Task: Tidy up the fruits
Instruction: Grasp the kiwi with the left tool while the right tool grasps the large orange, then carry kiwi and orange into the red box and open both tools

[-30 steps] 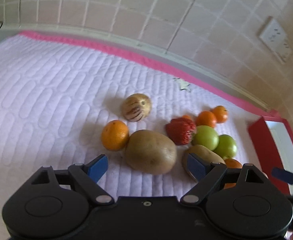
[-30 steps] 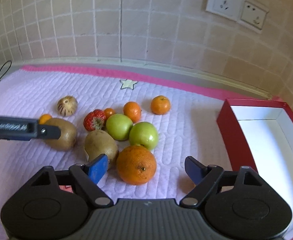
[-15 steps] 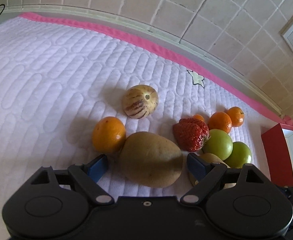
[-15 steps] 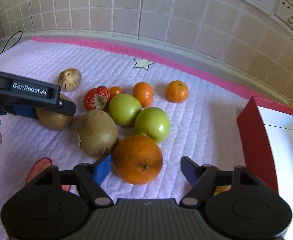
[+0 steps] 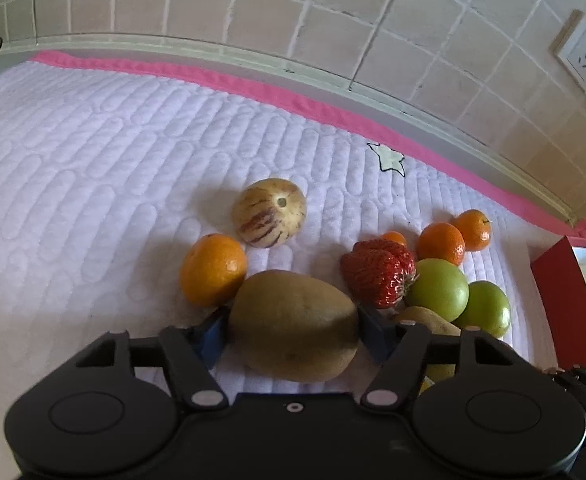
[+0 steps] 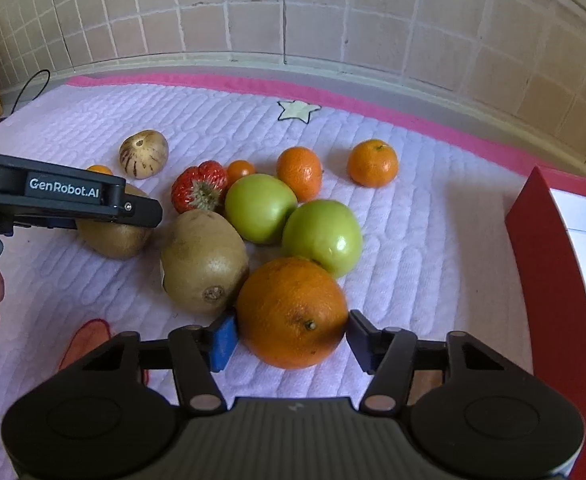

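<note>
My left gripper point(image 5: 291, 334) is shut on a brown kiwi point(image 5: 293, 330), both blue pads pressed to its sides on the white quilted mat point(image 5: 93, 160). My right gripper point(image 6: 289, 338) is shut on a large orange point(image 6: 292, 311), its pads touching both sides. A second kiwi point(image 6: 204, 266), two green apples point(image 6: 260, 207) point(image 6: 321, 236), a strawberry point(image 6: 199, 191), small tangerines point(image 6: 372, 162) and a striped pepino melon point(image 6: 144, 153) lie around them. An orange point(image 5: 213, 269) sits left of the held kiwi.
A red box point(image 6: 541, 264) with a white inside stands at the right edge. A tiled wall with sockets point(image 5: 583, 54) runs behind the mat's pink border point(image 5: 253, 86). The left gripper's body point(image 6: 65, 196) reaches in over the first kiwi in the right wrist view.
Both grippers moved forward and down onto the fruit and closed: the left on the brown kiwi, the right on the large orange.
</note>
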Demonstrator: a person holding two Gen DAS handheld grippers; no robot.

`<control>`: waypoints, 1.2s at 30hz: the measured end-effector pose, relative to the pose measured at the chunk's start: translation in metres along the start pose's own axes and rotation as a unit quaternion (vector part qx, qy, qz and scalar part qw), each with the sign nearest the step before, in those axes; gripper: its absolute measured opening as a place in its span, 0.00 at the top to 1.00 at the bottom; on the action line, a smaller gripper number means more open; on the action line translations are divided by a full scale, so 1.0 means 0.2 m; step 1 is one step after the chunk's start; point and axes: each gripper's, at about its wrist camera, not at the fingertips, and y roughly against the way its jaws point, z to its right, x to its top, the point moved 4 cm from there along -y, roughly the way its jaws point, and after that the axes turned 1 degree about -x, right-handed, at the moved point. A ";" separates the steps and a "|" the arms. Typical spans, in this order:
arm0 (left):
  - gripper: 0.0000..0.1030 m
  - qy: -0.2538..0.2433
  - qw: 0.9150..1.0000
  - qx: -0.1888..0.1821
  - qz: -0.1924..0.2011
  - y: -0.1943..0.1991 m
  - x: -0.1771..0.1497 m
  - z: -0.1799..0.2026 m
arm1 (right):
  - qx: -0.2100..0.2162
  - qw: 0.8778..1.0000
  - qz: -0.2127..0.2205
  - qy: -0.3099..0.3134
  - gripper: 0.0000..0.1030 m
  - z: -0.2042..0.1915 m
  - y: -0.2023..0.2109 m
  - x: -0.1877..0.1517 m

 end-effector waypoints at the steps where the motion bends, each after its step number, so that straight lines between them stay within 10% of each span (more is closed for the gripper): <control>1: 0.23 -0.002 1.000 -0.001 0.001 0.00 0.00 0.00 | 0.001 1.000 0.003 -0.002 0.43 0.00 0.01 0.00; 16: 0.23 -0.096 0.989 -0.049 0.096 0.37 0.01 0.20 | -0.023 0.994 0.081 -0.073 0.44 0.16 0.34 0.02; 31: 0.23 -0.318 0.900 -0.254 0.158 0.51 0.31 1.25 | -0.187 0.946 0.159 -0.210 0.44 0.78 0.95 0.00; 36: 0.23 -0.328 0.905 -0.257 0.087 0.14 0.19 1.48 | -0.210 0.930 0.099 -0.284 0.43 0.97 0.81 -0.18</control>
